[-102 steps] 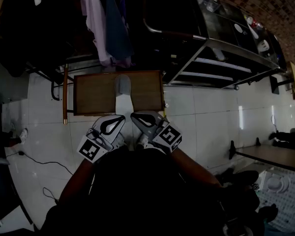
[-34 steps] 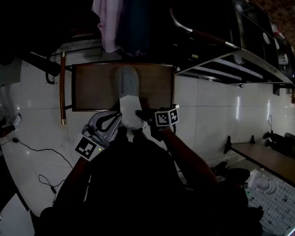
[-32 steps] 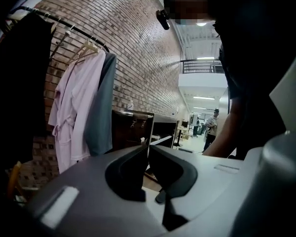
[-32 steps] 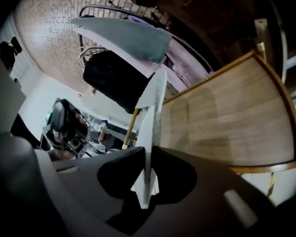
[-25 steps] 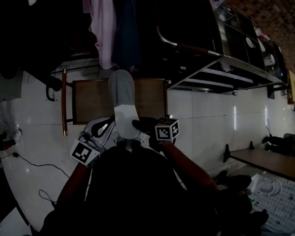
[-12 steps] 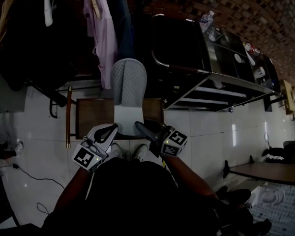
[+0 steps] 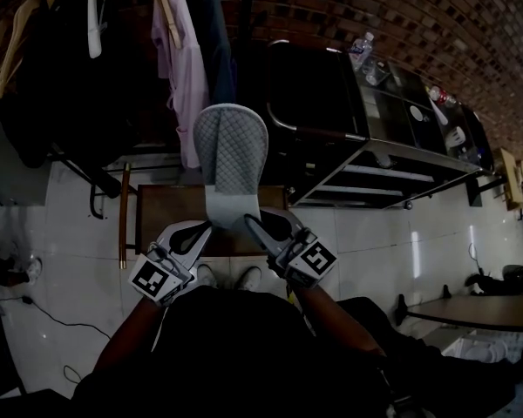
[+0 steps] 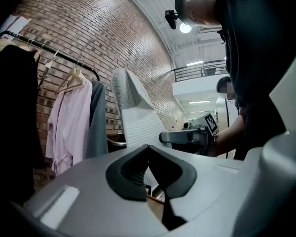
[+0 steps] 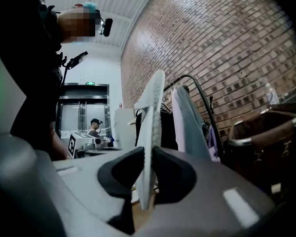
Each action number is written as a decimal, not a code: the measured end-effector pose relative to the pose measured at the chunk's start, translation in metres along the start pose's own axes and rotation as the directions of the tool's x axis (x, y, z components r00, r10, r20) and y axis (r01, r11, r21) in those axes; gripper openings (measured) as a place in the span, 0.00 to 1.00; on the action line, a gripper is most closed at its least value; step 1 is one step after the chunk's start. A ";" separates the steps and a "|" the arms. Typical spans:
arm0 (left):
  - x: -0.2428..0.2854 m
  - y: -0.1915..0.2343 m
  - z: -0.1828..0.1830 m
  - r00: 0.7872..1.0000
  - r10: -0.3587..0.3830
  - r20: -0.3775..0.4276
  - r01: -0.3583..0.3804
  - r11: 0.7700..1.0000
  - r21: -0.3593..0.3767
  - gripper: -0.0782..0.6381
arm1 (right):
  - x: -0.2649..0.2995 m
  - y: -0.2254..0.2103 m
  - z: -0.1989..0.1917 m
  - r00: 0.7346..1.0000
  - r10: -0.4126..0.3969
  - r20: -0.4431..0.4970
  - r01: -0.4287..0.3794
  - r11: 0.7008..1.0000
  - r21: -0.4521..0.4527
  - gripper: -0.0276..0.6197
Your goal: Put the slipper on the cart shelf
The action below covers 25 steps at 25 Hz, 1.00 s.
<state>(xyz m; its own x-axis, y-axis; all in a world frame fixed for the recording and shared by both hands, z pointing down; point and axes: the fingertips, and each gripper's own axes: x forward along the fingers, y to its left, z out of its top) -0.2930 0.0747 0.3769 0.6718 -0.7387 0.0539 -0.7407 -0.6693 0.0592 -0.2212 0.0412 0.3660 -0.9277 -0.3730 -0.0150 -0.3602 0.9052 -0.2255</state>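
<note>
A dark brick wall [image 7: 401, 16] backs the black metal cart [image 7: 392, 159], with a white tiled floor [image 7: 70, 225] below. Left of the cart, over a brown wooden table [image 7: 166, 212], the grey quilted slipper [image 7: 230, 151] stands upright. The right gripper's [image 7: 249, 222] fingers pinch its heel. The left gripper's [image 7: 207, 228] fingers are closed and empty.

My right gripper [image 7: 251, 223] points level, fingers clamped on the slipper [image 7: 231, 142]; my left gripper [image 7: 206, 229] sits level beside it, fingers seemingly together, empty.

Pink shirt [image 7: 185, 68], dark clothes [image 7: 61, 85] hanging before brick wall [image 7: 401, 16]. Low wooden table [image 7: 161, 207] on white tile floor [image 7: 78, 225]. Plastic bottle [image 7: 360, 49] upper right.
</note>
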 end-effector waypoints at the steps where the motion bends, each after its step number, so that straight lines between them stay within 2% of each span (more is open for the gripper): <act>1: 0.000 0.001 0.000 1.000 0.000 -0.005 0.000 1.000 0.002 0.11 | 0.000 0.000 0.001 1.000 -0.008 0.002 0.008 1.000 -0.010 0.14; 9: 0.000 0.002 -0.007 0.999 -0.010 -0.037 0.010 1.000 -0.001 0.11 | 0.000 -0.003 -0.002 0.999 -0.033 -0.004 0.033 0.999 -0.007 0.14; 13: -0.004 0.003 -0.008 1.000 -0.019 -0.004 0.019 0.999 -0.040 0.11 | -0.001 -0.003 -0.004 0.999 -0.047 0.001 0.047 0.999 -0.005 0.13; 25: -0.002 0.007 -0.014 0.998 -0.070 -0.004 0.070 0.997 -0.032 0.11 | -0.003 -0.006 -0.006 0.994 -0.106 0.018 0.106 0.994 -0.005 0.14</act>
<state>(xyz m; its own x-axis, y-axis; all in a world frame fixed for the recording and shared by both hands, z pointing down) -0.2998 0.0728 0.3915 0.7219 -0.6900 0.0535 -0.6915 -0.7161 0.0951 -0.2170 0.0379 0.3737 -0.8823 -0.4706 -0.0084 -0.4573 0.8613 -0.2214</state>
